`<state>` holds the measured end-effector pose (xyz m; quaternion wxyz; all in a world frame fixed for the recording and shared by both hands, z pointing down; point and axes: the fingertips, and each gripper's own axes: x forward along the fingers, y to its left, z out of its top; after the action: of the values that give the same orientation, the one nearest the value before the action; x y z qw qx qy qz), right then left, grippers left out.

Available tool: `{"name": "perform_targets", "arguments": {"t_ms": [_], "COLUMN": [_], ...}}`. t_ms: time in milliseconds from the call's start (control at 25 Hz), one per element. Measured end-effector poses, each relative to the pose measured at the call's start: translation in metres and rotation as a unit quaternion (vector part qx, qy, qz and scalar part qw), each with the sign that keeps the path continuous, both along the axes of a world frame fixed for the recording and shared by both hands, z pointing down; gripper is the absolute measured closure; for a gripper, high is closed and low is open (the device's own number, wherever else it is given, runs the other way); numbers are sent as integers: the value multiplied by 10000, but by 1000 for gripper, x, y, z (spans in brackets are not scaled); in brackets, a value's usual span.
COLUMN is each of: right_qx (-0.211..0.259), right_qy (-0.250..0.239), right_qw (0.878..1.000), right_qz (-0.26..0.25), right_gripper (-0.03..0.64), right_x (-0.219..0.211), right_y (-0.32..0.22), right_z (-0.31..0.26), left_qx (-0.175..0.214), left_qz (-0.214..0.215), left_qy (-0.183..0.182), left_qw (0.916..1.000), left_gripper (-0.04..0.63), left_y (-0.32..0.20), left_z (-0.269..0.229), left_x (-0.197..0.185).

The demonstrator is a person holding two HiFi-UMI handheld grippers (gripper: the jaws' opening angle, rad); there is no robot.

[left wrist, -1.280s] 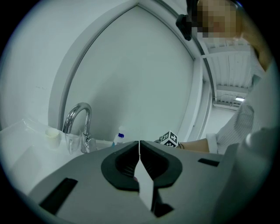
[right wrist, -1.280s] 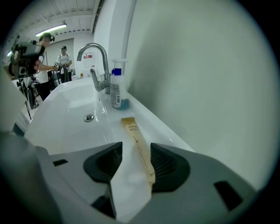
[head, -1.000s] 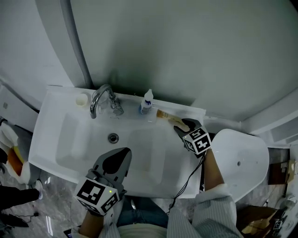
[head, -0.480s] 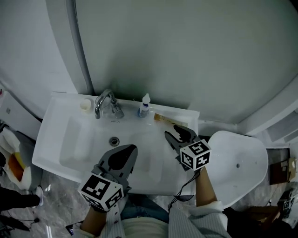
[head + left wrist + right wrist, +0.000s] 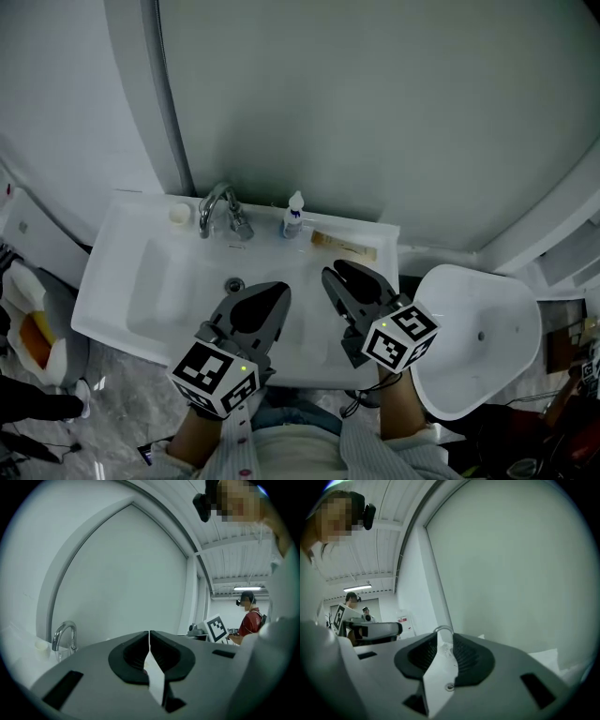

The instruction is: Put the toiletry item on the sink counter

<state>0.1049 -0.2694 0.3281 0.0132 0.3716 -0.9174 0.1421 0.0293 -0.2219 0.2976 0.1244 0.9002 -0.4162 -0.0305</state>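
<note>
The toiletry item, a flat tan tube [image 5: 343,246], lies on the back right of the white sink counter [image 5: 122,246], free of both grippers. My right gripper [image 5: 337,275] hovers over the basin's front right, well short of the tube. Its jaws are closing, still a little apart, with nothing between them; in the right gripper view [image 5: 444,638] only the tap shows through the gap. My left gripper [image 5: 273,293] hangs over the basin's front middle, shut and empty, and its jaws meet at the tip in the left gripper view [image 5: 149,633].
A chrome tap [image 5: 221,208] stands at the back of the basin, with a small white bottle [image 5: 294,217] to its right and a small white cup [image 5: 178,214] to its left. The drain [image 5: 234,284] lies mid-basin. A white toilet [image 5: 473,337] stands right of the sink.
My right gripper has drawn back from the tube, which stays on the counter, to above the basin's front, and its jaws have narrowed. The left gripper has stayed shut.
</note>
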Motion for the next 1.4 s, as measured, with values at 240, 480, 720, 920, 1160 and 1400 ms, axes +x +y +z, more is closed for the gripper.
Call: {"name": "perform_targets", "arguments": {"t_ms": [240, 480, 720, 920, 1160, 1400], "right_qx": [190, 172, 101, -14, -114, -103], "right_qy": [11, 148, -138, -425, -326, -192], "right_qw": [9996, 9994, 9994, 9987, 9991, 9996], "right_qz": [-188, -269, -290, -274, -231, -164], "right_gripper": [588, 604, 606, 606, 607, 607], "right_x": [-23, -35, -29, -22, -18, -16], "right_y": [23, 40, 51, 52, 51, 52], "right_z": [-25, -29, -28, -27, -19, -16], "left_qx": [129, 218, 211, 146, 120, 111], "left_qz": [52, 112, 180, 250, 286, 305], "left_qy": [48, 6, -1, 48, 50, 61], "left_qw": [9999, 9997, 9996, 9996, 9995, 9995], "left_gripper": [575, 575, 575, 575, 575, 575], "left_y": [3, 10, 13, 13, 14, 16], "left_z": [-10, -18, -14, -10, -10, -9], "left_x": [4, 9, 19, 25, 28, 27]}}
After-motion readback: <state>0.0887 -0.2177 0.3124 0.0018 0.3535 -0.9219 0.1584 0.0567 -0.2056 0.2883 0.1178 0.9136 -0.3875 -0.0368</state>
